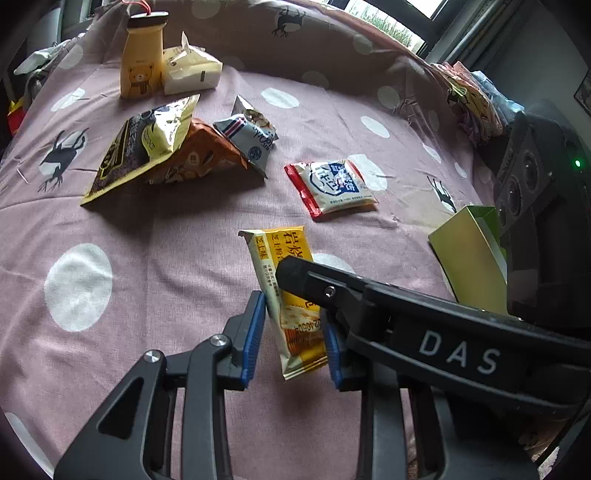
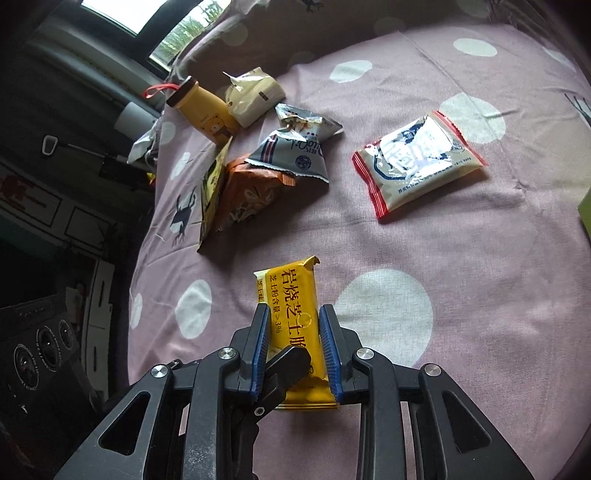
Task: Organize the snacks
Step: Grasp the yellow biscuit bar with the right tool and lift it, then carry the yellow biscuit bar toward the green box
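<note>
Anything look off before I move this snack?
Yes. Both grippers clamp the same yellow snack packet: the right gripper and the left gripper each pinch it. Beyond it, the black-and-yellow bag, orange bag and grey packet lean in a heap.

A bed sheet (image 1: 184, 240), dusty pink with large white dots and dark deer figures, covers the whole bed. At its far edge rises a brown pillow (image 1: 314, 44) in the same dotted deer print. Beyond it a window (image 1: 388, 14) shows daylight and greenery. At the far right of the bed lies a heap of folded patterned cloth (image 1: 476, 99). In the right wrist view, dark furniture with white-edged panels (image 2: 44, 210) stands off the bed's left side
</note>
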Available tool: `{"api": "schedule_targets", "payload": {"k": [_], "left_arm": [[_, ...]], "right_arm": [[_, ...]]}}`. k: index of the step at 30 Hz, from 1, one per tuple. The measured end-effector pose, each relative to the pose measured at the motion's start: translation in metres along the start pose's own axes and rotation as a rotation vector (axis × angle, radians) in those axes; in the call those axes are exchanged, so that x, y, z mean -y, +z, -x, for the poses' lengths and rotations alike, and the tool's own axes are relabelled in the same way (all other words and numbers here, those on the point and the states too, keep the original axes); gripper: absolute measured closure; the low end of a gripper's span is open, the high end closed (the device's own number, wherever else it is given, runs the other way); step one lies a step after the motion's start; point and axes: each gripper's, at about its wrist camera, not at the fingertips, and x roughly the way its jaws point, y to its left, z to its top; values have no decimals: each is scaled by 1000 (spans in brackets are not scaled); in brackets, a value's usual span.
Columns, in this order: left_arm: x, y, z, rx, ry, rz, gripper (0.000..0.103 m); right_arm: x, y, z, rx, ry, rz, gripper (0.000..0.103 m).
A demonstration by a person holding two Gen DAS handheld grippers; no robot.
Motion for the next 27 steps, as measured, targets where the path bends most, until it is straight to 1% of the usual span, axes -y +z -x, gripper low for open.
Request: {"api": "schedule_targets", "payload": {"k": [5,27], "left_arm": [[8,1,14,51,2,-23,75],[35,-2,65,207,1,-95,74]], "right_arm": [[-15,-2,18,62,-10,39,73],[-47,-11,71,219,-14,120,73]]}}
